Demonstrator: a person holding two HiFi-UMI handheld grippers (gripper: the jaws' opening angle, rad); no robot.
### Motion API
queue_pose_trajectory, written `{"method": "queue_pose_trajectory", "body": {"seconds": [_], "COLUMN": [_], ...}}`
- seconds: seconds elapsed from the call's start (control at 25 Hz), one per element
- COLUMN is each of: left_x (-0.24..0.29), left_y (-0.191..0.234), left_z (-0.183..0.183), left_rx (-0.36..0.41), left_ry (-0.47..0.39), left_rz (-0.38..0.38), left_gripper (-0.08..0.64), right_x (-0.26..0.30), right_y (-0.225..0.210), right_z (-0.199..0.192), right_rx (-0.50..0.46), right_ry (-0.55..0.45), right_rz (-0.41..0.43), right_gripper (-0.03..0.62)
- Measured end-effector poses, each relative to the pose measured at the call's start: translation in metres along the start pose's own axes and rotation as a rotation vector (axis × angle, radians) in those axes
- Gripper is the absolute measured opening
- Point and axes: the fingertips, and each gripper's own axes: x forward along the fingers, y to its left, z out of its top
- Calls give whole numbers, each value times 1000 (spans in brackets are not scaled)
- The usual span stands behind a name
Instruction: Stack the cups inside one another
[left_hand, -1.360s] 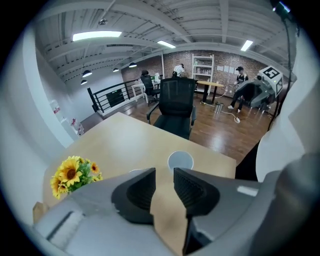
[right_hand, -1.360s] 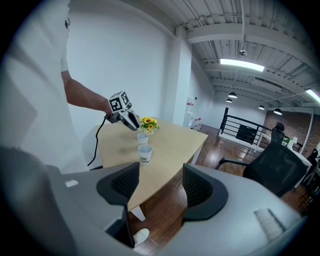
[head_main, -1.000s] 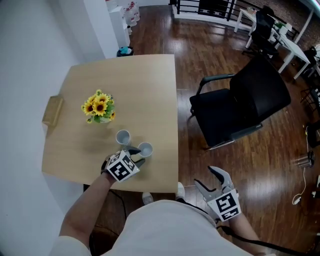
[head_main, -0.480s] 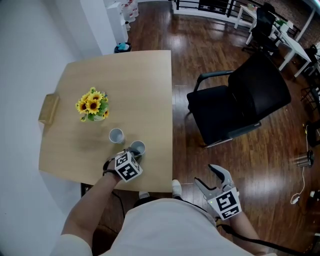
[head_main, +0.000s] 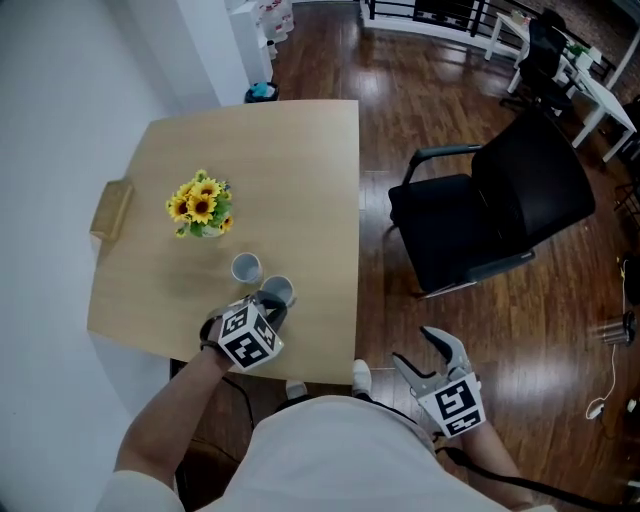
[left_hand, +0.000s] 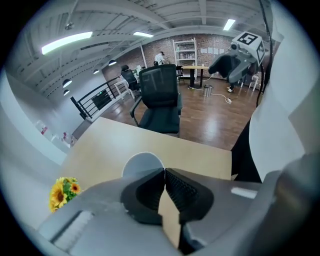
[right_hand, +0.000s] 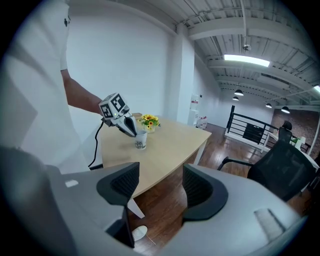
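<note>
Pinching the near cup by its rim, my left fingers are closed on its wall. The other cup stands upright just beyond it, toward the flowers on the surface. My right fingers hang open and empty, well away.
</note>
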Motion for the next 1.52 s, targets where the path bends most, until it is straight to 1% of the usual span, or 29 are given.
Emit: {"method": "queue_pose_trajectory", "body": {"seconds": [0.12,0.28,0.4,0.56,0.8,0.92,1.12,1.16,1.2,1.24,1.52], "left_x": [-32,-60,-72,-76,-60,-48,-29,-26,-23,-22,-28], "left_y": [16,47,69,88,100,103,104,104,103,103,99], "left_z": [0,-9,-17,-24,-36,-43,-56,-57,-58,-59,-65], "left_rx": [-6,-33,-49,-55,-47,-46,-76,-88,-97,-100,-80], "left_ry": [-24,-27,-19,-7,19,31,38,36,33,29,14], "left_rz": [39,99,135,151,142,130,94,84,74,67,62], "left_gripper": [14,14,14,14,14,14,16,35,96,117,110], "right_x": [7,16,20,25,26,26,23,22,22,22,28], "right_y": [8,12,15,17,16,15,16,16,17,17,28], "right_z": [6,11,15,21,24,23,20,19,18,17,27], "right_rx": [-7,12,6,-13,-17,9,6,5,5,3,-1], "right_ry": [-10,-32,-36,-28,-17,-23,9,15,19,24,15], "right_rz": [21,30,35,33,9,-10,-32,-36,-39,-42,-41], "right_gripper": [281,281,281,281,281,281,281,281,281,282,281]}}
